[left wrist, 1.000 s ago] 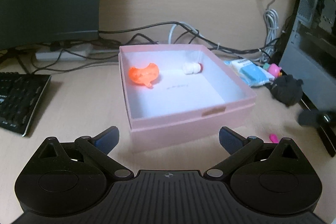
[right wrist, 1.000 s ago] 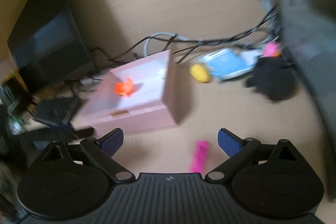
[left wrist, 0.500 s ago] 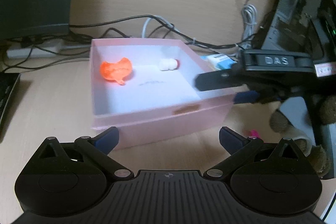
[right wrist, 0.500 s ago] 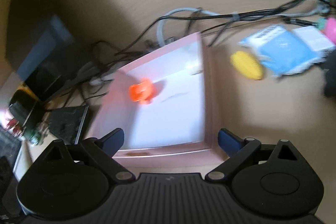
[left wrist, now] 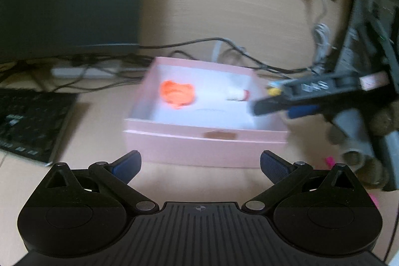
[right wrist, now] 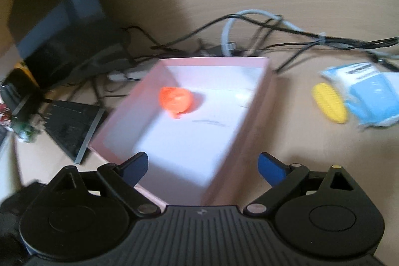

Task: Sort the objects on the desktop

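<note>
Both grippers' fingers are apart and empty: the left gripper (left wrist: 199,163) faces the box (left wrist: 204,143), the right gripper (right wrist: 202,166) hangs over its near corner. An orange toy (right wrist: 176,99) lies inside.

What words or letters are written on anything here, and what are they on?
"DAS", blurred and only just legible: on the side of the right gripper, in the left wrist view.
Dark print on the blue packet: too blurred to read.
Faint mark on the pink box floor: unreadable.
Keyboard keys: too blurred.
</note>
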Tool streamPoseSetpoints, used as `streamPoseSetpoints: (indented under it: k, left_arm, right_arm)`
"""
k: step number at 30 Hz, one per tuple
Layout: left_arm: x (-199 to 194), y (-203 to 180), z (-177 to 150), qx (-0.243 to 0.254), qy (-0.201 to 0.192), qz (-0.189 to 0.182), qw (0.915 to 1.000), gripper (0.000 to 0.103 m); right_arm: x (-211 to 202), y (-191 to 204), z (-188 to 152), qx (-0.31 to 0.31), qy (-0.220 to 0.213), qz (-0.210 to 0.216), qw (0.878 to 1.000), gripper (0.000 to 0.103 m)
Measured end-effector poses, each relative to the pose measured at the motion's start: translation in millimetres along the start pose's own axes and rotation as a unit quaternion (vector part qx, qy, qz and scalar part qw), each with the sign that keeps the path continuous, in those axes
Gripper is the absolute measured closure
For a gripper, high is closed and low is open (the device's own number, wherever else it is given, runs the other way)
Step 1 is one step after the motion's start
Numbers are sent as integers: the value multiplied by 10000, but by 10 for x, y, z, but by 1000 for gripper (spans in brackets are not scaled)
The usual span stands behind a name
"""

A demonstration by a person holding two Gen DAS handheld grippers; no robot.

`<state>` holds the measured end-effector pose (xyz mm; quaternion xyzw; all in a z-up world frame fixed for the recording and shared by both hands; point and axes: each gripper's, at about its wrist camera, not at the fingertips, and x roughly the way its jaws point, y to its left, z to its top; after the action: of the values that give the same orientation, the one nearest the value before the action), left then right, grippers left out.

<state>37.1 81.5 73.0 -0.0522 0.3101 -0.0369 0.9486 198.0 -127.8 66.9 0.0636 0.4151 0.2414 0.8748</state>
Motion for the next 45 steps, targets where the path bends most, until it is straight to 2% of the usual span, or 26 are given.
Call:
streamPoseSetpoints:
  k: [4, 9, 13, 14, 15, 18, 19, 21, 24, 27, 32, 37, 38, 39, 40, 41, 45]
  left_arm:
    - [3, 108, -18, -336, 72, 13, 9994, 0]
    - [-73, 1, -90, -205, 28, -23, 9998, 0]
    - [-114, -100, -168, -75, 166, -38, 9998, 0]
    - [-142, -118, -192, -50, 200, -85, 9998, 0]
    - [-188, -146, -222, -21, 225, -149, 9996, 0]
    - [-312, -257, -324, 146, 263, -350, 9989, 0]
    - [-345, -312, -363, 230, 260, -401, 9986, 0]
    - [-374, -426, -429, 397, 215, -372, 9983, 0]
    - [-346, -534, -460, 480, 205, -121, 9986, 0]
    - [-377, -577, -482, 393, 354, -271, 9982, 0]
    - [-454, -790, -655, 871, 555, -529, 9932, 0]
    - [-334, -1008, -815, 1149, 772, -531, 9889, 1]
    - [-329, -1032, -835, 1197, 781, -515, 9884, 6]
    - [-311, -1060, -848, 1246, 806, -487, 9877, 21]
    - [-295, -1080, -857, 1286, 854, -463, 9869, 29]
    - [-276, -1091, -862, 1298, 900, -448, 9864, 32]
    - [-278, -1107, -841, 1246, 833, -427, 9878, 32]
  right_arm:
    - [-45, -212, 7, 4, -142, -701, 9974, 10]
    - [-277, -309, -7, -89, -574, -1463, 9875, 10]
    - [-728, -318, -105, -329, -1233, -1597, 9789, 8]
    - [-890, -326, -155, -412, -1442, -1565, 9762, 1]
    - [-1015, -323, -193, -476, -1618, -1550, 9734, 0]
    - [-1452, -341, -415, -551, -2134, -1583, 9625, 0]
    - [-1555, -360, -474, -474, -2178, -1596, 9617, 0]
    - [-1688, -437, -604, -264, -1958, -1438, 9697, 0]
    - [-1748, -568, -841, -186, -1558, -936, 9832, 0]
    - [-1682, -603, -1093, -328, -981, -744, 9919, 0]
    - [-1639, -507, -1483, -582, -721, -833, 9922, 0]
    - [-1609, -421, -1699, -830, -638, -1057, 9889, 0]
    - [-1604, -407, -1713, -876, -599, -1027, 9890, 1]
    - [-1586, -426, -1716, -890, -572, -981, 9895, 5]
    - [-1590, -421, -1739, -906, -551, -944, 9899, 7]
    - [-1588, -412, -1752, -942, -536, -919, 9899, 9]
    - [-1579, -363, -1787, -1133, -535, -863, 9884, 12]
